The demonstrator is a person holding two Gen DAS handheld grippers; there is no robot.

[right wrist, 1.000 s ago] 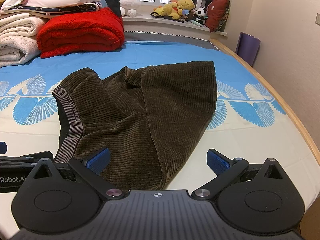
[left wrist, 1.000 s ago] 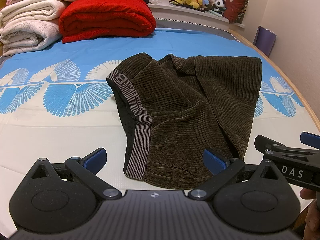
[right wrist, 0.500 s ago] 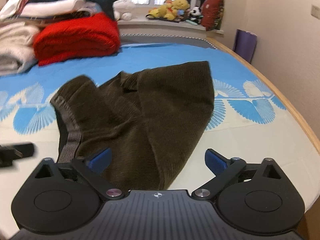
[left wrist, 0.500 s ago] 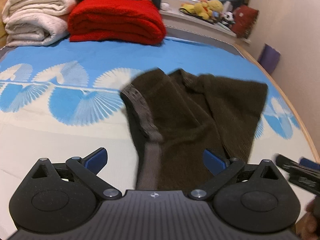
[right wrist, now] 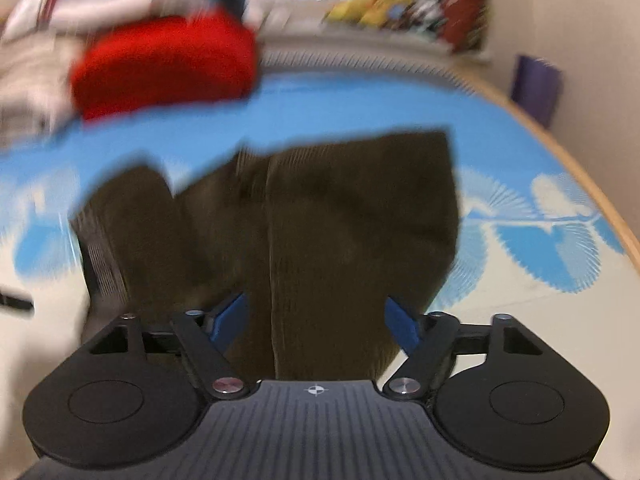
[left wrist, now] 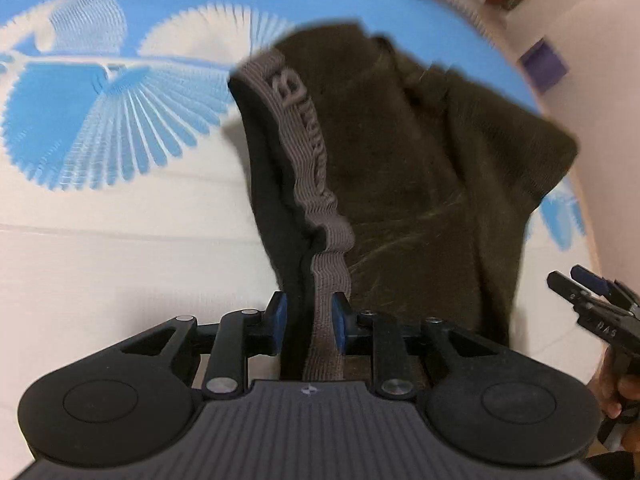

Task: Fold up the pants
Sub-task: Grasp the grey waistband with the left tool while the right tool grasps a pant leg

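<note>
Both grippers have dropped from hovering above the garment to its near edge, and the left gripper (left wrist: pixel 307 322), open a second ago, is now clamped on the grey ribbed elastic waistband (left wrist: pixel 316 184) of the dark olive-brown corduroy pants (left wrist: pixel 420 184), the band bunching just above its blue pads at lower centre of the left wrist view. The right gripper (right wrist: pixel 316 320) has come forward too: its jaws stand partly apart with the near edge of the pants (right wrist: pixel 340 240) lying between them, not yet pinched. Those pants lie spread on the blue-and-white fan-patterned bedsheet (left wrist: pixel 92 120), filling the middle of both frames, already doubled once lengthwise. A folded red blanket (right wrist: pixel 164 64) sits blurred in the upper left of the right view, and the right gripper also shows at the lower right edge of the left view. Heavy blur says the rig is moving fast. With one corner secured, the likely next need is for the right side to close on its edge so both can lift and carry the near edge toward the far one.
</note>
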